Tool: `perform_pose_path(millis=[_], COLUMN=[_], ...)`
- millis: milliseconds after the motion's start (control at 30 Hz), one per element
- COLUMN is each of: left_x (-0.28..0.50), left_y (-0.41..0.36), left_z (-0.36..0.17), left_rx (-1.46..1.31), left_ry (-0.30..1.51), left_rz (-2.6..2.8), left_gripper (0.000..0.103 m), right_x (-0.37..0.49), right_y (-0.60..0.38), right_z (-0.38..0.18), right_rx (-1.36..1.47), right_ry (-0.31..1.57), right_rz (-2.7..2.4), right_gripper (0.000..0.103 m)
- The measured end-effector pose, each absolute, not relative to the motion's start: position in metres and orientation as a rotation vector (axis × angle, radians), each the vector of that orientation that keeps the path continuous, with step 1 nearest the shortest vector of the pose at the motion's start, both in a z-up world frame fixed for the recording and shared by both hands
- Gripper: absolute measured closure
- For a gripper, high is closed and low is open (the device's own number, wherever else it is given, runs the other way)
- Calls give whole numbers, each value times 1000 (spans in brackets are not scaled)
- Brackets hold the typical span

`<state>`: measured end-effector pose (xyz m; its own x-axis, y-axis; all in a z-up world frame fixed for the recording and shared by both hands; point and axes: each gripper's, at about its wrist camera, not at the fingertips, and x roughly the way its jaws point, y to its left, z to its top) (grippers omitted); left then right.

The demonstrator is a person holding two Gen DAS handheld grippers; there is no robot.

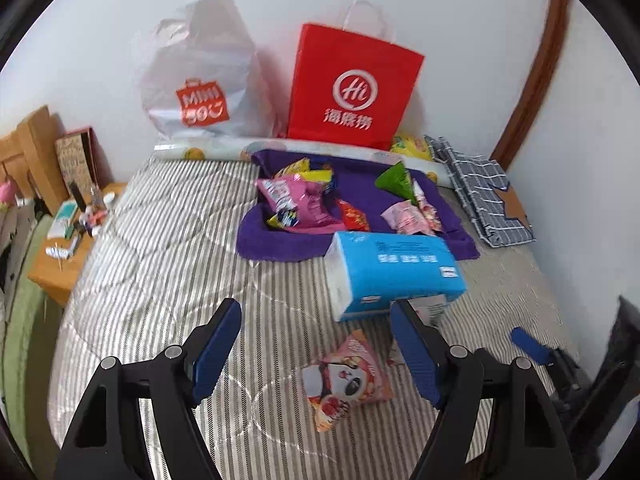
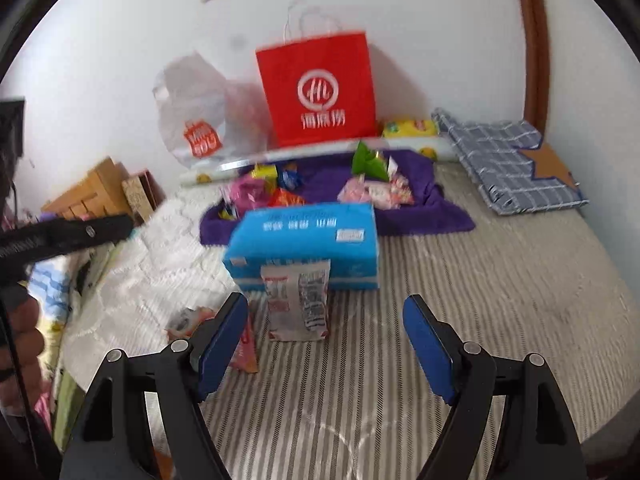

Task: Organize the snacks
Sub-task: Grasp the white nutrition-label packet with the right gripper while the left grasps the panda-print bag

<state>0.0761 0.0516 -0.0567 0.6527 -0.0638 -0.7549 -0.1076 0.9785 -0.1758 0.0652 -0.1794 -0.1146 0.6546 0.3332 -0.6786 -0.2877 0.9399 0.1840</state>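
Note:
Several snack packets (image 1: 308, 200) lie on a purple towel (image 1: 280, 240) at the back of the striped bed; they also show in the right wrist view (image 2: 280, 192). A pink panda snack packet (image 1: 346, 380) lies on the bed between my open, empty left gripper's (image 1: 316, 332) fingers. A silver snack pouch (image 2: 298, 300) stands against a blue tissue pack (image 2: 308, 236), just ahead of my open, empty right gripper (image 2: 326, 328). Another packet (image 2: 244, 352) lies by its left finger. The right gripper's tip (image 1: 528, 346) shows in the left wrist view.
A red paper bag (image 1: 352, 88) and a white plastic bag (image 1: 200, 80) lean on the wall behind the towel. A folded blue plaid cloth (image 1: 480, 196) lies at the right. A cluttered wooden nightstand (image 1: 68, 248) stands left of the bed.

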Motion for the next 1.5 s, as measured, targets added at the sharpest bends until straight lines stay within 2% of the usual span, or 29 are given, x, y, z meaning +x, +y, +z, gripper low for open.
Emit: perform_pose_path(millis=[233,800,1000,1067,1267,1500], left_x=[85,97,98,98,95,88], left_y=[69,93,93,93,92,85], left_z=[-87,-113,-114,-113,-110,-107], left_rx=[-186,-225,-224,-219,-224,-262], left_ry=[917,943,941,939,937,946], left_rz=[57,17,1,1,-2,-77], left_gripper=[28,28,28,28,28,28], right_x=[96,128,132,132,128,110], right_y=[-152,-124,-119,-118,-123,-143], right_z=[-154,-178,-182,-182,-176,-158], right_rx=[102,36,26,24,50,53], right_ry=[884,935,948,953,958,917], right_rz=[387,320,323,329,338,320], right_gripper=[23,23,35,48,57,58])
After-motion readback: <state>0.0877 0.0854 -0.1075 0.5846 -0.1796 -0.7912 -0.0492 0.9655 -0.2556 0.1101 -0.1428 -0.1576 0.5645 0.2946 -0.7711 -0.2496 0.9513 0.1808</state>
